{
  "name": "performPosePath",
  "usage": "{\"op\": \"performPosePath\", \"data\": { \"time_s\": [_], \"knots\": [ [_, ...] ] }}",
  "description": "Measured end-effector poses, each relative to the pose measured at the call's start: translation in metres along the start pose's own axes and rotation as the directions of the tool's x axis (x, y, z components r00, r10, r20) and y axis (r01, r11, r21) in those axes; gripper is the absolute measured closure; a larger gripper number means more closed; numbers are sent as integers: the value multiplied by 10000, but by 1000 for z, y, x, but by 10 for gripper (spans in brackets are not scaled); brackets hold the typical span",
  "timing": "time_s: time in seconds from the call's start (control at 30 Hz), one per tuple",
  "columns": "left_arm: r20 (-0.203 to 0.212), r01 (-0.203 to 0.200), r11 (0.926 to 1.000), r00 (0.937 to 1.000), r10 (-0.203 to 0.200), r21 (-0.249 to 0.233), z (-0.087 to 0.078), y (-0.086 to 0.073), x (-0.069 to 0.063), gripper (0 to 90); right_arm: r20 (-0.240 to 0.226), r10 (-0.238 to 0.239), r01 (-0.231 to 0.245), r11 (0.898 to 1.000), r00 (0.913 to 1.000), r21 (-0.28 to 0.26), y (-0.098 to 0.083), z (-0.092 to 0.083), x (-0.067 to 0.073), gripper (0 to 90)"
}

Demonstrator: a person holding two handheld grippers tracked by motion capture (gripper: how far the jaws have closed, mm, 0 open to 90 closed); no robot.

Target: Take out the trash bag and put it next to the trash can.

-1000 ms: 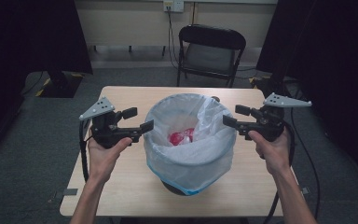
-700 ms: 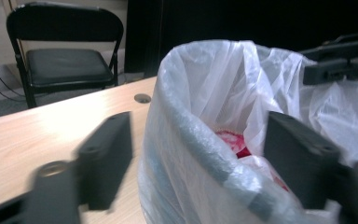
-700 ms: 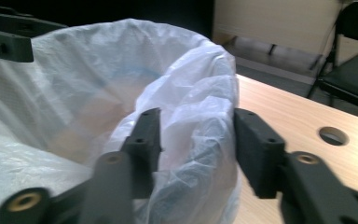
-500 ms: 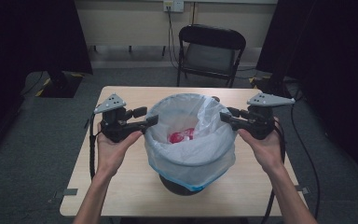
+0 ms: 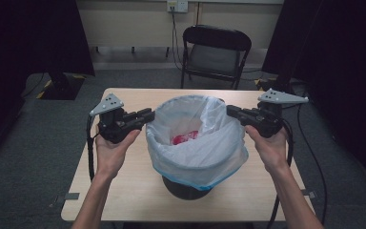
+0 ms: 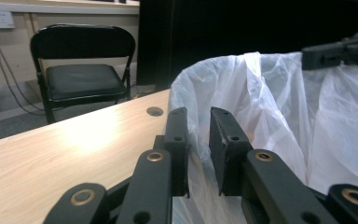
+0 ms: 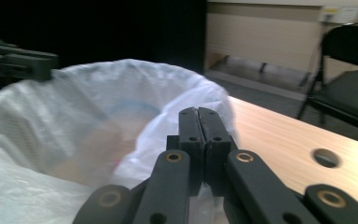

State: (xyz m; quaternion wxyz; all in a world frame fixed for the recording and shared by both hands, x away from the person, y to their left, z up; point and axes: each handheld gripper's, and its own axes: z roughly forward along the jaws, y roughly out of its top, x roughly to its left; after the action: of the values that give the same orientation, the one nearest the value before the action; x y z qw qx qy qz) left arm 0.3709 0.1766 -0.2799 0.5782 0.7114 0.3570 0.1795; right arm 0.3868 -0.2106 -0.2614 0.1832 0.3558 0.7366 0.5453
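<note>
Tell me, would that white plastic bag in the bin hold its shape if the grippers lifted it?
Probably not. The bag looks thin and see-through, with creases and a wavy rim, so it would likely sag and collapse. It seems very light; the red item inside may weigh its bottom down. The film may slip from the right gripper.

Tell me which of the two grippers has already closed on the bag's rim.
The right gripper: its jaws are pressed together on the white bag at the rim. The left gripper has a gap between its jaws, with the plastic running through it, not yet clamped.
</note>
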Motion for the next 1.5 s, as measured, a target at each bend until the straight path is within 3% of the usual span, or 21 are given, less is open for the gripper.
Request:
{"op": "performPosePath", "data": {
  "time_s": [0.13,0.27,0.33,0.43,0.5,0.57,0.67,0.8,0.87,0.9,1.03,1.2,1.23,1.33,1.5],
  "knots": [
    [35,-150,9999,9999,150,-7,-4,3,-2,858,-512,105,-115,9998,9986,-177,1,1,1,900],
    [202,-306,9995,9993,306,-12,-4,4,-4,900,-650,61,-78,9996,9979,-256,1,3,2,900],
    [202,-139,9998,9997,142,-115,-3,3,-3,895,-651,42,-60,9996,9979,-280,1,4,3,900],
    [-77,322,9994,9994,-323,-127,1,2,0,603,-668,46,-65,9996,9978,-291,1,5,4,899],
    [35,578,9973,9983,-580,451,9,3,3,439,-749,93,-113,9996,9972,-268,1,7,4,900],
    [-167,584,9935,9982,-571,976,18,1,5,395,-998,243,-281,9989,9947,-368,1,7,4,900],
    [414,775,9951,9959,-801,606,19,-1,5,611,-1196,201,-264,9983,9926,-513,3,5,8,900],
    [-377,149,9989,9992,-132,444,14,5,-3,743,-1260,175,-250,9980,9919,-588,8,3,10,900],
    [-276,174,9996,9995,-168,221,9,9,-3,829,-1345,206,-299,9973,9907,-675,10,2,10,900],
    [45,331,9994,9994,-332,113,7,10,-1,897,-1382,202,-303,9970,9902,-717,11,2,10,900],
    [120,28,9997,9999,-31,235,7,12,-4,900,-1554,228,-359,9960,9876,-817,15,4,12,900],
    [827,-179,9998,9964,184,-60,6,22,-17,900,-1917,235,-414,9951,9812,-901,19,7,16,900],
    [955,-283,9995,9950,293,-124,6,26,-23,900,-2151,258,-487,9936,9762,-1018,23,7,17,900],
    [1413,-493,9971,9883,570,-572,2,43,-39,900,-2372,275,-569,9914,9711,-1180,29,5,20,900],
    [2127,-723,9872,9718,1018,-1420,-3,74,-67,900,-3049,81,-579,9863,9523,-1545,49,-2,33,900]
  ]
}}
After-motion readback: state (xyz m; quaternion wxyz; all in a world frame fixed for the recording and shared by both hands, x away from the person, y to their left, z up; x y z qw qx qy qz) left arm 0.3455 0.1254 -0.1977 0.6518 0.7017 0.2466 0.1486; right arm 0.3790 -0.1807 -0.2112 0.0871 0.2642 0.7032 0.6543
